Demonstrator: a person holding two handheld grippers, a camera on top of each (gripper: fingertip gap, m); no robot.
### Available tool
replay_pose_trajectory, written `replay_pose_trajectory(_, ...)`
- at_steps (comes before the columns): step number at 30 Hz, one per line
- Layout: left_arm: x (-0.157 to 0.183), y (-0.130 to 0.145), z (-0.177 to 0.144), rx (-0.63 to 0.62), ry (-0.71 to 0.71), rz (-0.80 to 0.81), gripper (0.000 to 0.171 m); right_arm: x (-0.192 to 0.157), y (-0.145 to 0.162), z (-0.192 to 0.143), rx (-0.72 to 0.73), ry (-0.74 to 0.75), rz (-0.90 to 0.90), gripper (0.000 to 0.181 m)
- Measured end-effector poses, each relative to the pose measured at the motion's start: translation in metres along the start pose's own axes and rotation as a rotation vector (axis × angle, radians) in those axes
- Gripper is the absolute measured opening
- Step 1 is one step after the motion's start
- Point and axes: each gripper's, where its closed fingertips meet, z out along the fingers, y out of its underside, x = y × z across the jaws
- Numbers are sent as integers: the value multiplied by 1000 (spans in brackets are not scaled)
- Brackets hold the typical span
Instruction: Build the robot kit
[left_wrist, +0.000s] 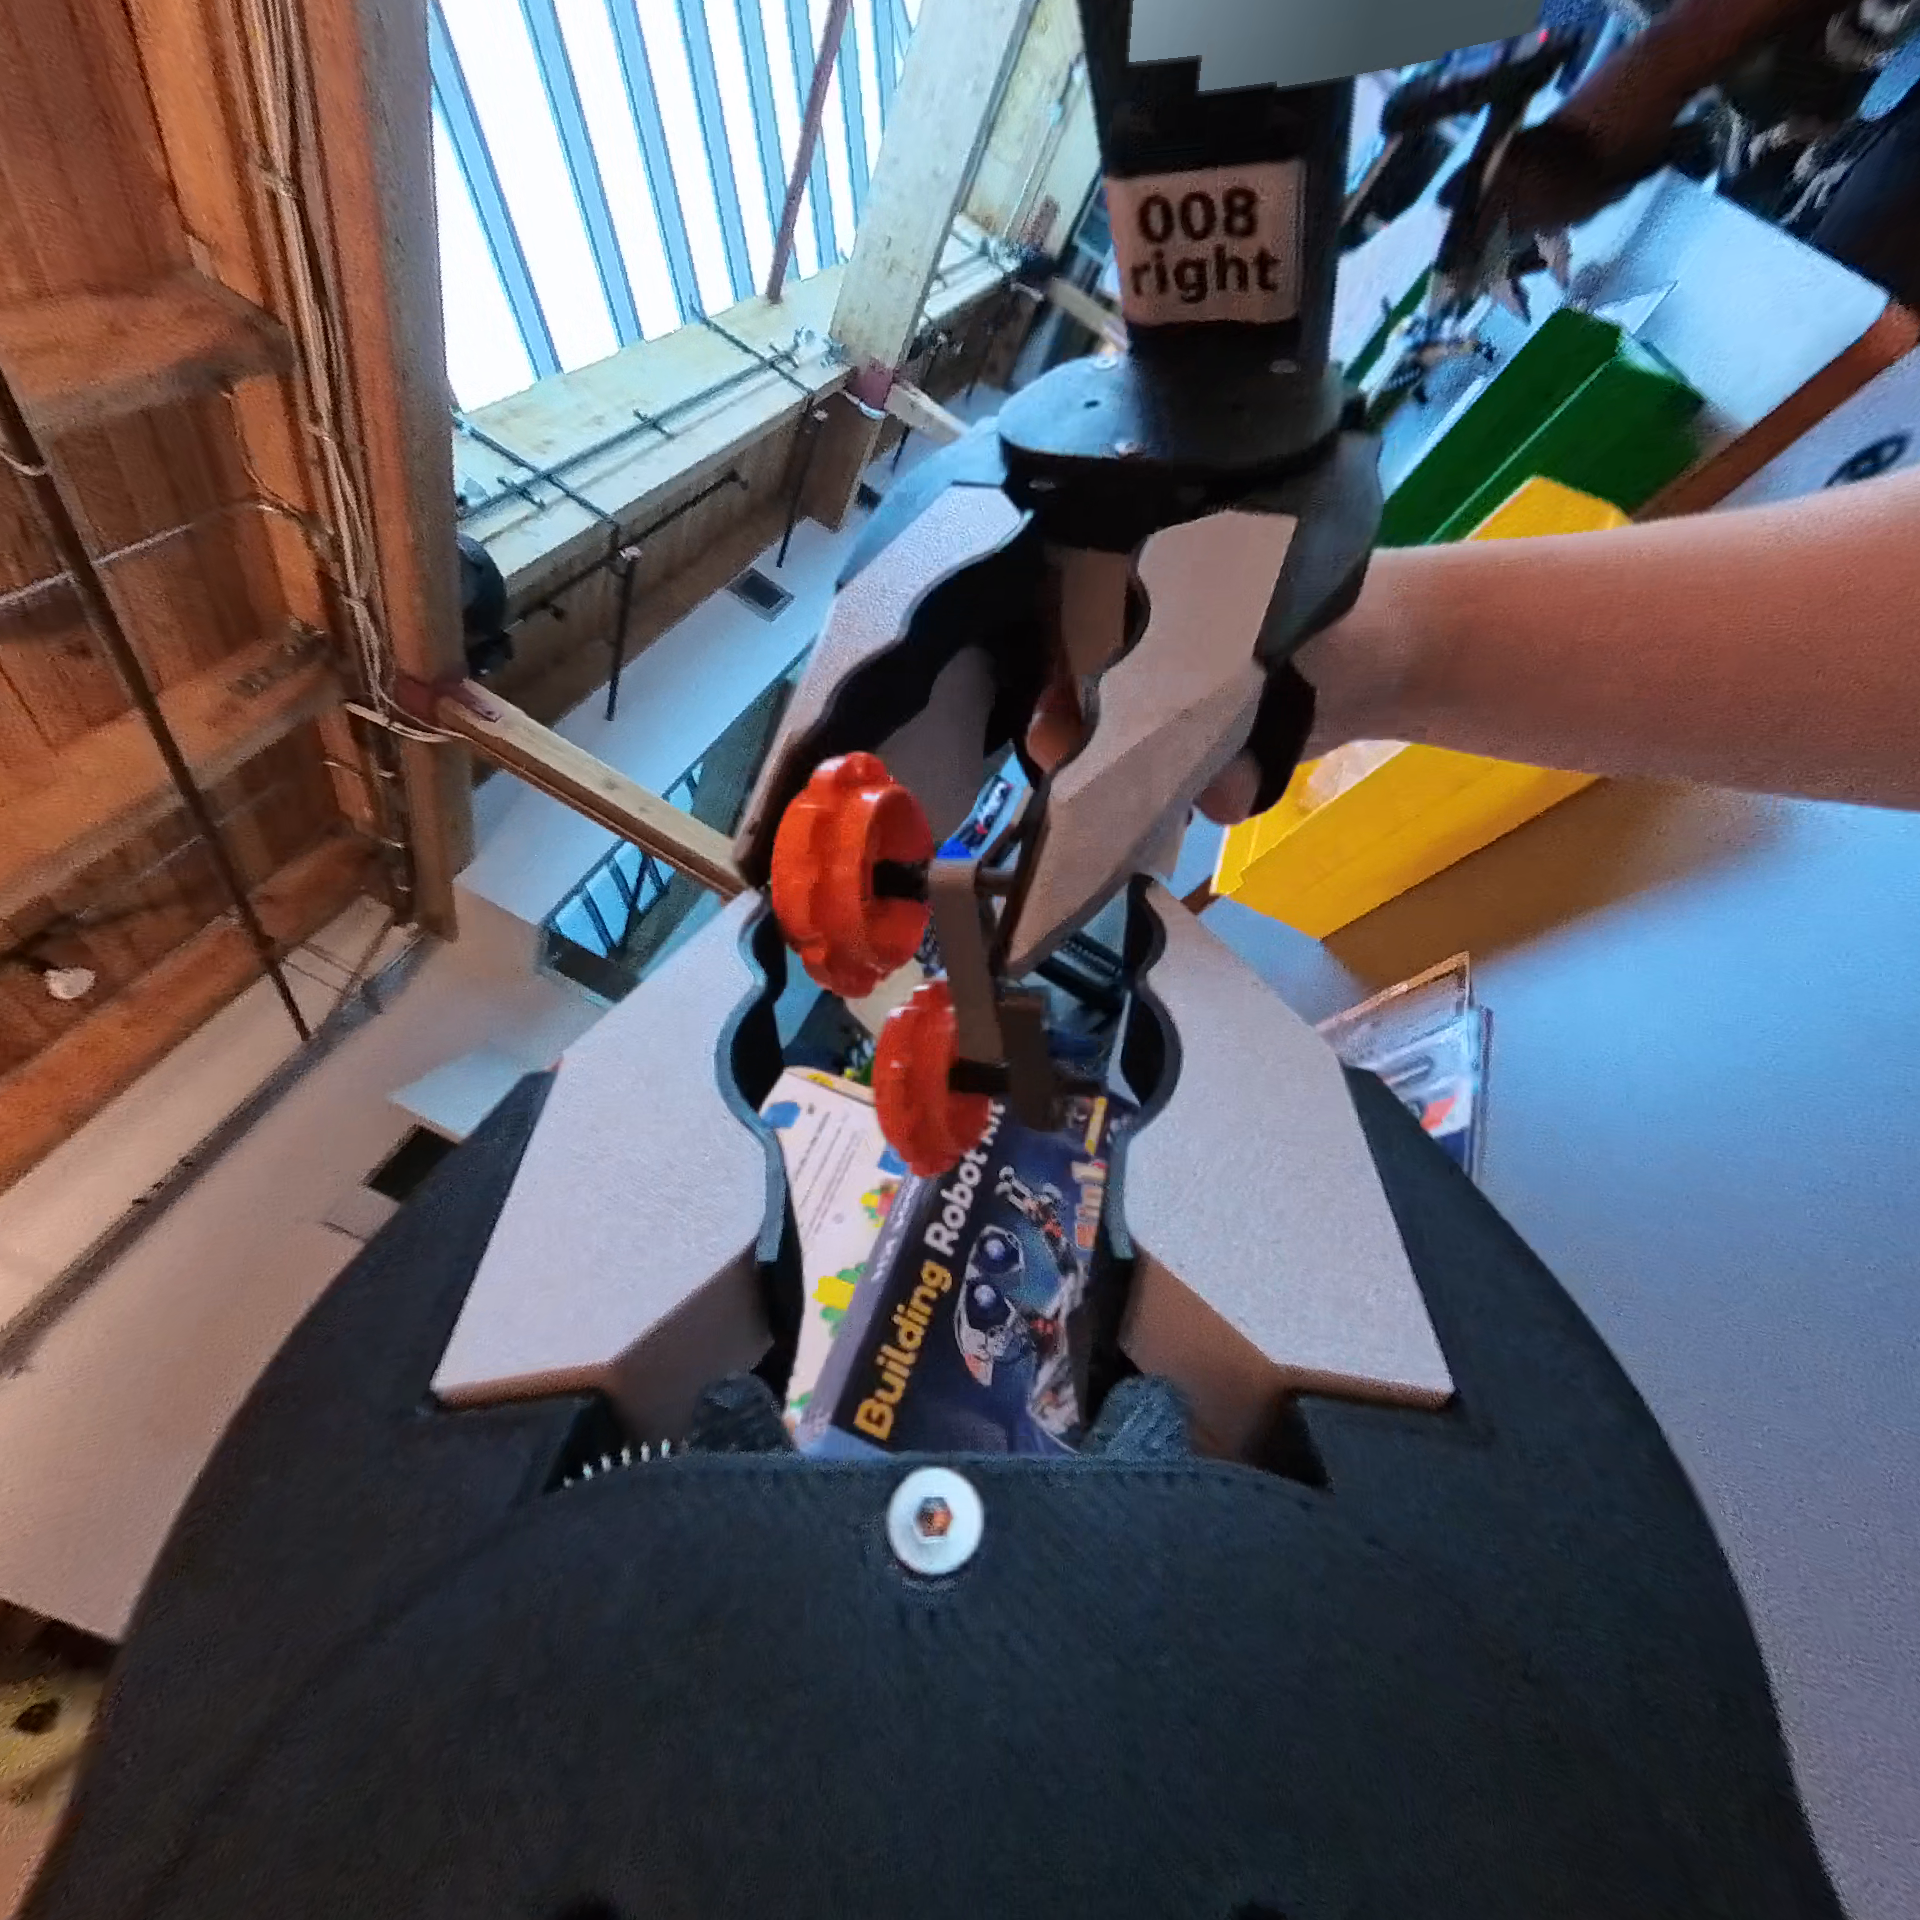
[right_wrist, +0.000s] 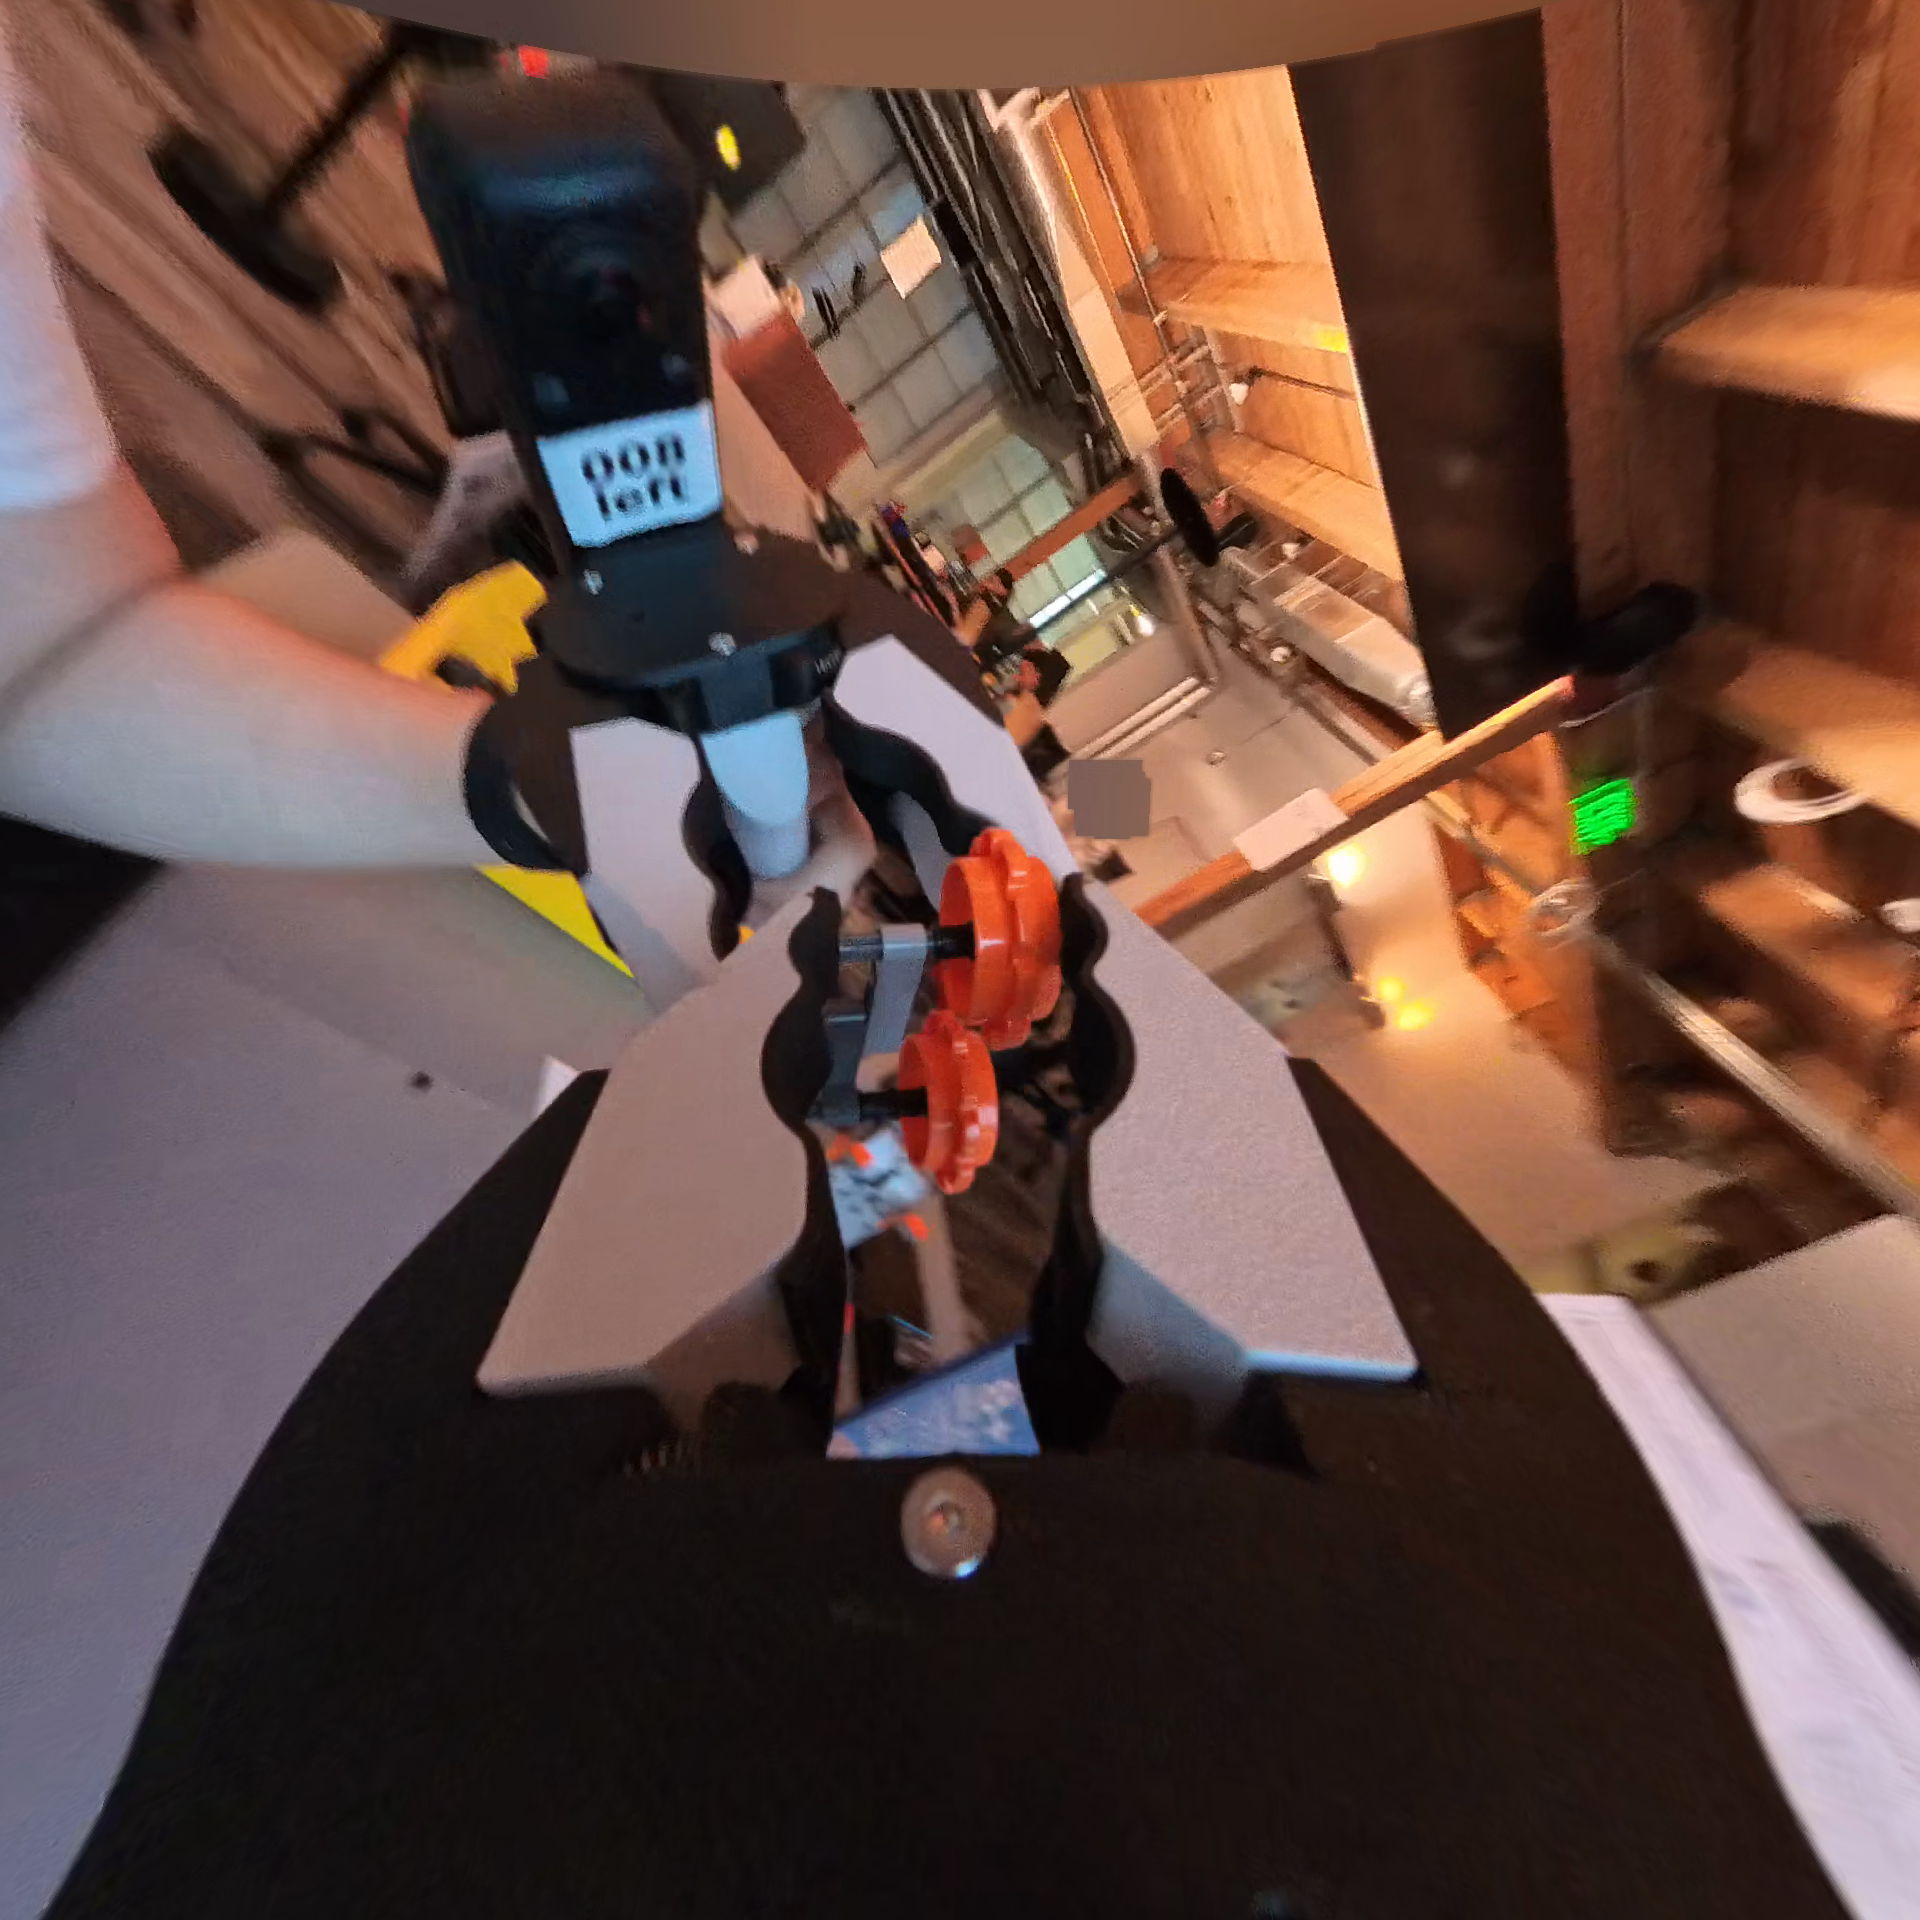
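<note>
Between both tools, seemingly gripped, orange-wheeled assembly (left_wrist: 914, 966)

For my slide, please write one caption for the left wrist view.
Two grippers meet around a small assembly with two orange wheels.

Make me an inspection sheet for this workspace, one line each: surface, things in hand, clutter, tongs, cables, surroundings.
Surface: white tabletop below both tongs.
Job's things: wheel assembly, made of grey beams and two orange wheels on black axles, held in the air.
Clutter: blue printed box lying under the assembly; yellow bin; green bin; clear packet.
Grippers: right tongs shut on the wheel assembly; left tongs open, their tips flanking it from the opposite side.
Cables: thin wires running along the wooden post.
Surroundings: wooden wall; barred window.
</note>
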Motion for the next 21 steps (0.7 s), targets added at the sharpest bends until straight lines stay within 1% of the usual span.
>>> replay_pose_trajectory(2,8,14,5,-23,16,-13,59,-7,8,0,35,-17,51,41)
replay_pose_trajectory(4,12,28,8,-42,3,-12,60,-12,22,6,-11,-49,55,42)
replay_pose_trajectory(6,13,43,9,-84,0,-26,55,-12,32,8,-45,-40,29,42)
replay_pose_trajectory(7,12,46,9,-91,-6,-25,53,-12,33,8,-48,-31,16,41)
replay_pose_trajectory(9,11,42,7,-85,-22,9,54,-15,26,9,-64,-24,-66,41)
replay_pose_trajectory(12,10,22,2,-76,-52,106,60,-18,9,7,-140,26,-303,42)
replay_pose_trajectory(13,11,17,0,-70,-53,132,60,-18,9,6,-166,36,-345,42)
replay_pose_trajectory(15,14,17,-1,-69,-26,113,65,-15,15,4,-164,44,-352,42)
replay_pose_trajectory(17,14,23,0,-53,-3,47,66,-14,20,7,-175,40,-321,42)
replay_pose_trajectory(19,14,27,0,-40,16,-6,67,-12,22,9,-199,64,-363,42)
replay_pose_trajectory(21,12,30,-1,-42,17,-6,66,-12,22,9,-191,70,-372,42)
